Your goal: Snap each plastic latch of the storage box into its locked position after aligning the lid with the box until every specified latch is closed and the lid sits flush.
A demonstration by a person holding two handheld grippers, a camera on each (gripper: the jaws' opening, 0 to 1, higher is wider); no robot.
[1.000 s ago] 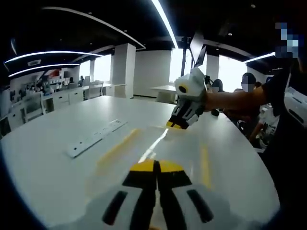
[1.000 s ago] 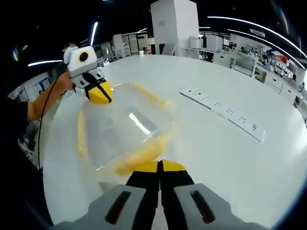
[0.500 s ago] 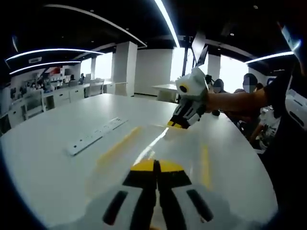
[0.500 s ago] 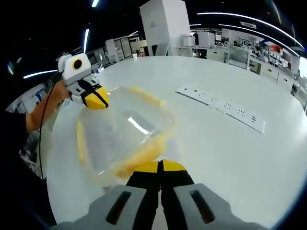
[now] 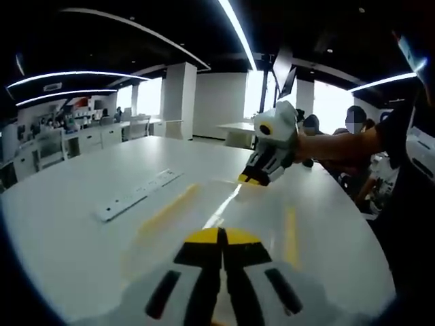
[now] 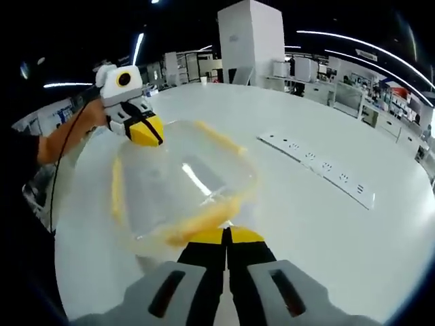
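In your left gripper view, a white power strip (image 5: 136, 193) lies to the left on the white table (image 5: 61, 224). Your left gripper (image 5: 219, 239) sits at the near edge of the clear storage box (image 5: 224, 210), its jaws pressed together with nothing visibly between them. Your right gripper (image 5: 252, 178) touches the far edge, its yellow tips closed.

In your right gripper view, the left gripper (image 6: 146, 130) rests on the box's (image 6: 180, 183) far corner, yellow latches (image 6: 117, 190) along its sides. Your right gripper (image 6: 226, 238) meets the near yellow latch (image 6: 200, 223), jaws together; whether it grips anything you cannot tell. The power strip (image 6: 318, 166) lies well apart, right.
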